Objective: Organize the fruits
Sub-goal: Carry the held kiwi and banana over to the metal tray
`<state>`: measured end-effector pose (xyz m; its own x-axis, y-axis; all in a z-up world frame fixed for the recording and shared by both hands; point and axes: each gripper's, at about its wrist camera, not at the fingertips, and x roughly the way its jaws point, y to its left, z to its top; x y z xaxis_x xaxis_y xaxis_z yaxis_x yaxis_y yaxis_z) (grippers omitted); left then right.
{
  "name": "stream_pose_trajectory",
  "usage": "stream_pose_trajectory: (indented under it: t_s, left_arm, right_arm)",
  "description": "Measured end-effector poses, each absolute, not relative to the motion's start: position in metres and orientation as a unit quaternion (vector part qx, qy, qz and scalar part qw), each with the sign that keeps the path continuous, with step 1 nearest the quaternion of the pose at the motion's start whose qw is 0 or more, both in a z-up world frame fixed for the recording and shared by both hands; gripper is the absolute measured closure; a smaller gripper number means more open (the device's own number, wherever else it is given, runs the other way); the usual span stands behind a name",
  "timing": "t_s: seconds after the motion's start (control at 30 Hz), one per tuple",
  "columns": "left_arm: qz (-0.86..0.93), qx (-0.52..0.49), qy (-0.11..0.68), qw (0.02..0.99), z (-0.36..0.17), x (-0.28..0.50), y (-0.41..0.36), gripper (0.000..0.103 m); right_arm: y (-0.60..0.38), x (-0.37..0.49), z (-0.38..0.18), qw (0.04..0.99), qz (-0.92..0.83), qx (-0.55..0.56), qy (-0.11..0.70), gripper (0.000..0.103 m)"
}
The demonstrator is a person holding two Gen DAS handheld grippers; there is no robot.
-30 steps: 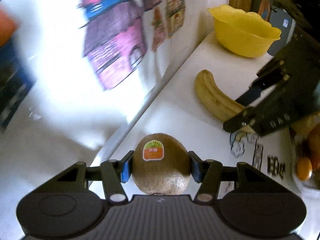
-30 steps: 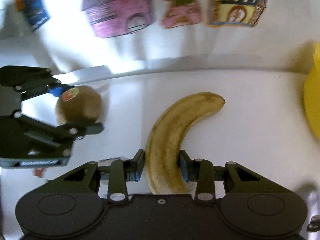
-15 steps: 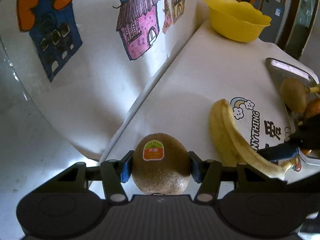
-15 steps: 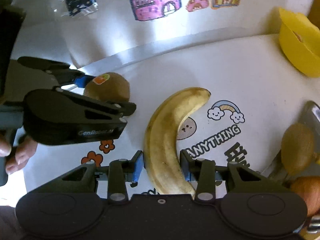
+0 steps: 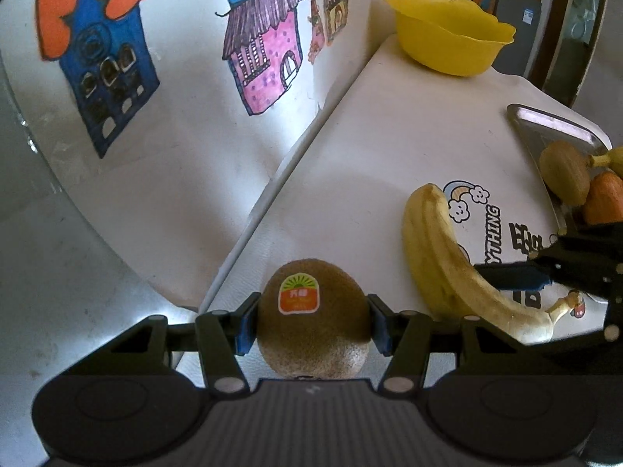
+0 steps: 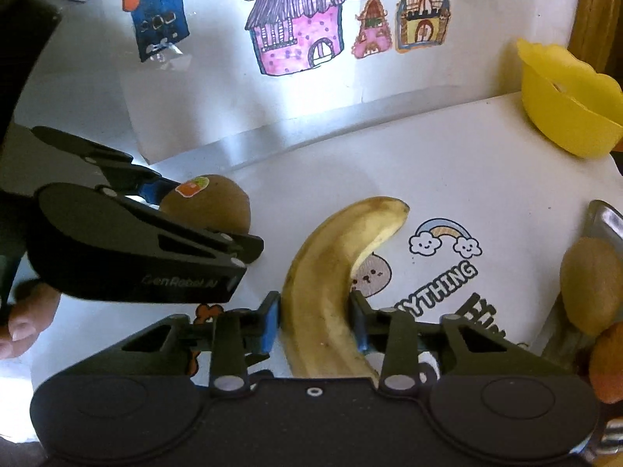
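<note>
Two grippers each clamp a fruit over the white table (image 5: 381,144). At bottom centre of the left wrist view, the left gripper (image 5: 312,321) has its jaws closed on a brown kiwi (image 5: 311,323) bearing an orange and green sticker (image 5: 299,294). At bottom centre of the right wrist view, the right gripper (image 6: 316,321) has its jaws pressed against both sides of a yellow banana (image 6: 331,284), whose tip curves toward the printed rainbow cartoon (image 6: 444,239) on the table. A yellow bowl (image 5: 451,35) stands at the upper right of the left view, at the table's far end. A metal tray (image 5: 545,124) at the right edge holds another kiwi (image 5: 564,171) and an orange-red fruit (image 5: 603,202). Coloured house drawings (image 6: 296,15) hang on the wall across the top of the right view.
</note>
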<state>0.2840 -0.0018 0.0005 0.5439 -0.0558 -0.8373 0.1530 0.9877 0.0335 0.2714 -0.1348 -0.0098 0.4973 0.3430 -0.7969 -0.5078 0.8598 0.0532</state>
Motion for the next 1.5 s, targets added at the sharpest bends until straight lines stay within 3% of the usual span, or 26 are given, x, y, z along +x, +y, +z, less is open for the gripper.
stream_pose_trajectory:
  t_s: [0.8,1.5]
  left_arm:
    - [-0.01,0.024,0.48,0.877,0.0,0.214,-0.03,0.043]
    - [-0.072,0.023,0.449,0.89,0.043,0.197,-0.132,0.043]
  right_arm:
    - [-0.182,0.206,-0.013,0.862,0.252,-0.048,0.437,0.065]
    - [-0.301,0.152,0.069,0.907,0.17,0.003,0.385,0.065]
